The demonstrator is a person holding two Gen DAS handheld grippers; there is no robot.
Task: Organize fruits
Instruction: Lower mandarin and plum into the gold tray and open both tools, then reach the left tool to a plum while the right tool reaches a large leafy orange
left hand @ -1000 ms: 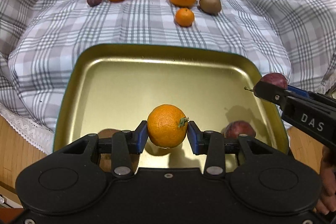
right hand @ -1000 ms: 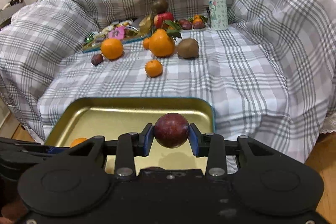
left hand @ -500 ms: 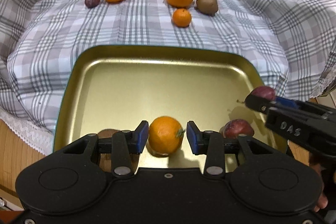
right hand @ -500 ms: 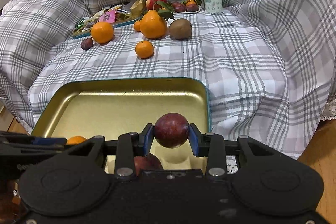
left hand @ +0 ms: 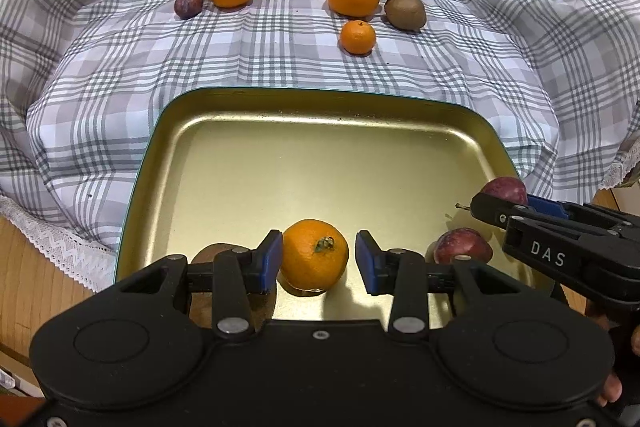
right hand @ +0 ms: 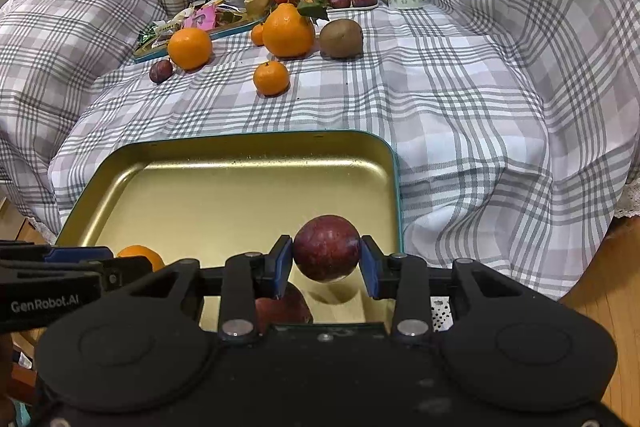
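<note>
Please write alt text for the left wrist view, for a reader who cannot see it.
The open left gripper straddles a mandarin resting in a gold tray, its pads clear of the fruit. At right, the right gripper holds a plum above another plum. More fruit lies on the plaid cloth behind.

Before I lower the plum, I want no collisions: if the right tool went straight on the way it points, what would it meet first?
Probably the gold tray floor just past the held plum. Another plum lies below the right tool, though depth is unclear.

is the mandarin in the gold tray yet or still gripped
In the tray. The mandarin rests on its floor, and the left hand-held gripper is open, pads clear of it.
</note>
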